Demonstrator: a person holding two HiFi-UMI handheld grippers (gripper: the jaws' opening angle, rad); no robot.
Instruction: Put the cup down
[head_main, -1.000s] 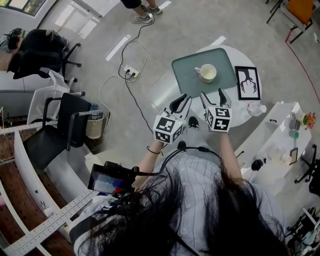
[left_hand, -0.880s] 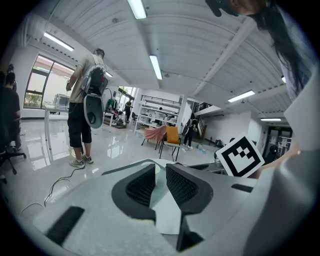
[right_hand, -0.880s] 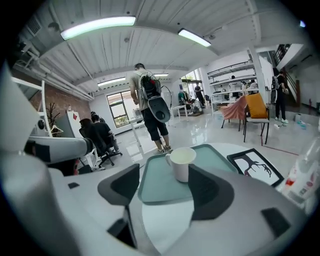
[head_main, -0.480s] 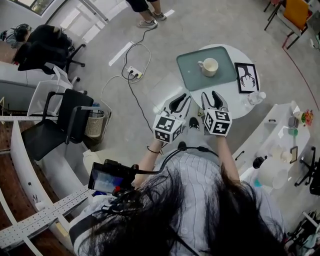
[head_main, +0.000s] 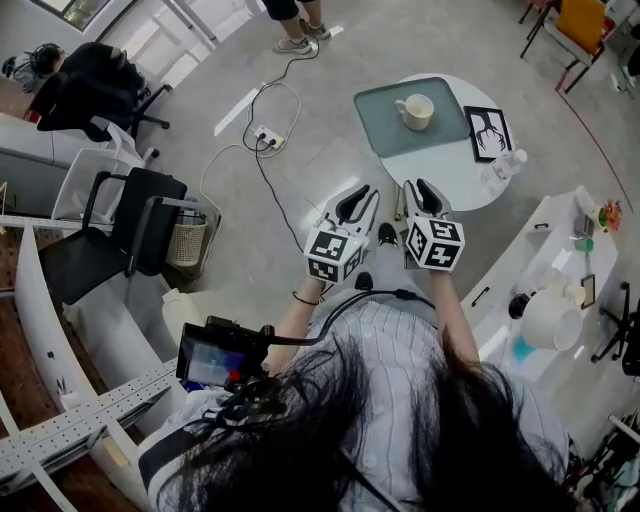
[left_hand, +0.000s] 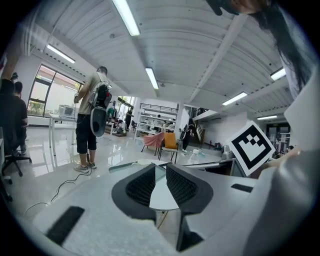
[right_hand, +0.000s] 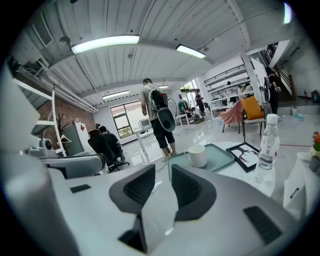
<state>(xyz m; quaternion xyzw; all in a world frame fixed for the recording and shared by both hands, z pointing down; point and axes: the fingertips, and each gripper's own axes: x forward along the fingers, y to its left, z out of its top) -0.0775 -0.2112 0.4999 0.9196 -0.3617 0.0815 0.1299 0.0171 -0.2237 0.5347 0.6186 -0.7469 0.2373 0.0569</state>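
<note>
While both are held just short of the round bench (head_main: 452, 182), the left claw (head_main: 362, 192) is seen slightly parted and empty, and the right claw (head_main: 418, 186) has just been closing with nothing between its jaws. Farther off, the cup (head_main: 416, 110) is stood on a green tray (head_main: 378, 128), with a framed picture (head_main: 488, 133) and a bottle (head_main: 500, 170) beside it.

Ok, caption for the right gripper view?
Right gripper, jaws just closing with nothing between them, short of the white cup standing on the green tray.
</note>
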